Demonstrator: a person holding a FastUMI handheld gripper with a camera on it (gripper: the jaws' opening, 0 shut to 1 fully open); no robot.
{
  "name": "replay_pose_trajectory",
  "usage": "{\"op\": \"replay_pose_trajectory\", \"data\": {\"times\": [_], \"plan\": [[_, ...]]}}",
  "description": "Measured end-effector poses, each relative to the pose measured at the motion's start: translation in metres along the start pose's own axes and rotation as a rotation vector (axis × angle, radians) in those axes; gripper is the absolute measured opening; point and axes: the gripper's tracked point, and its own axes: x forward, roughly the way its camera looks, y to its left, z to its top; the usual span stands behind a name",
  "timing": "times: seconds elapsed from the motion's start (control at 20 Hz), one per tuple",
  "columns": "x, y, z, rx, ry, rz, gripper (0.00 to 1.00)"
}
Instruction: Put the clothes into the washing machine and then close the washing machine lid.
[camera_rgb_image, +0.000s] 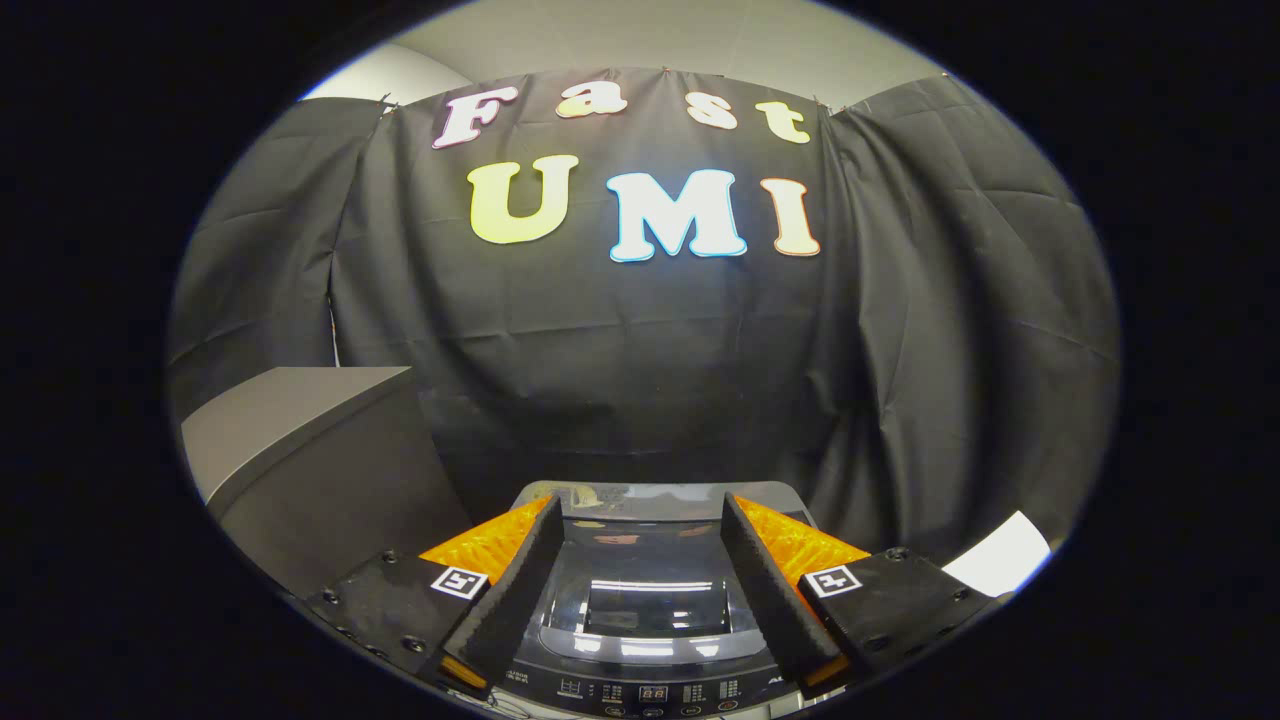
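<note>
The washing machine (640, 640) stands below and just ahead of my fingers, seen from above its front. Its glossy dark lid (645, 585) lies flat and closed over the tub, with the control panel (650, 692) along the near edge. My gripper (642, 512) hovers above the lid, open, with nothing between its fingers. The left finger (515, 590) and right finger (775, 590) frame the lid on either side. I see no clothes here.
A grey cabinet or table (300, 440) stands to the left of the machine, higher than its lid. The black cloth wall (640, 380) hangs close behind the machine. A white patch of floor or sheet (1005, 552) lies at the right.
</note>
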Motion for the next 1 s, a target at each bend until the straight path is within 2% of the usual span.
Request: {"op": "replay_pose_trajectory", "data": {"times": [0.45,1.0], "plan": [[-0.021,0.001,-0.001,0.014,-0.006,-0.006,0.99],[-0.104,0.016,0.068,0.005,-0.171,0.013,0.99]]}}
